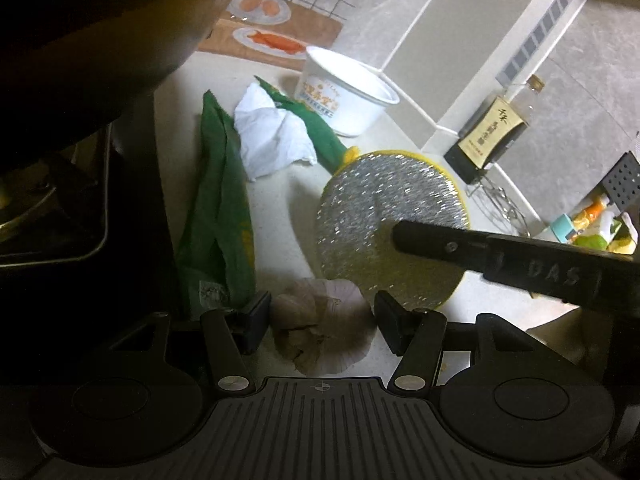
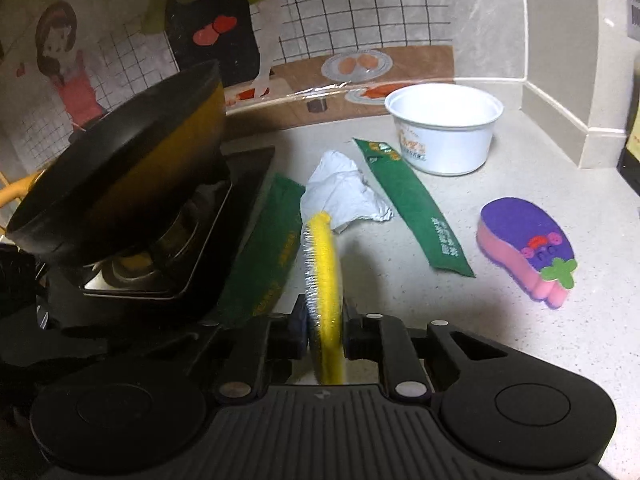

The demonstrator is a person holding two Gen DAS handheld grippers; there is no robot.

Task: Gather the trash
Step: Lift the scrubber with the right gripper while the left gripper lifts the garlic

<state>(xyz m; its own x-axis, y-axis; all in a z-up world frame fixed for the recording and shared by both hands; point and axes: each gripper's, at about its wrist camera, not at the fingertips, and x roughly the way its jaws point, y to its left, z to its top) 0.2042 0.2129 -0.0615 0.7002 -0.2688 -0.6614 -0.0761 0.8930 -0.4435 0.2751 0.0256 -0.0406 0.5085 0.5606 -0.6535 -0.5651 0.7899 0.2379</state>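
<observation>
The left gripper (image 1: 320, 316) is held with its jaws apart around a garlic bulb (image 1: 322, 326) that sits on the speckled countertop (image 1: 280, 208); the left finger looks to be against the bulb, while whether the right one touches cannot be told. The right gripper (image 2: 323, 330) is clamped on a round scouring pad (image 2: 323, 276) with a yellow back and a silver mesh face, held on edge above the counter. In the left wrist view the same pad (image 1: 390, 224) is seen face-on, with a finger of the right gripper across it. The trash lies farther back on the counter: a crumpled white tissue (image 2: 344, 192) between two green wrappers (image 2: 414, 208), and a white paper bowl (image 2: 442, 128) near the wall. A purple and pink sponge (image 2: 528, 246) lies to the right, well apart from the wrappers. A black wok (image 2: 120, 160) sits tilted on a stove (image 2: 160, 276).
</observation>
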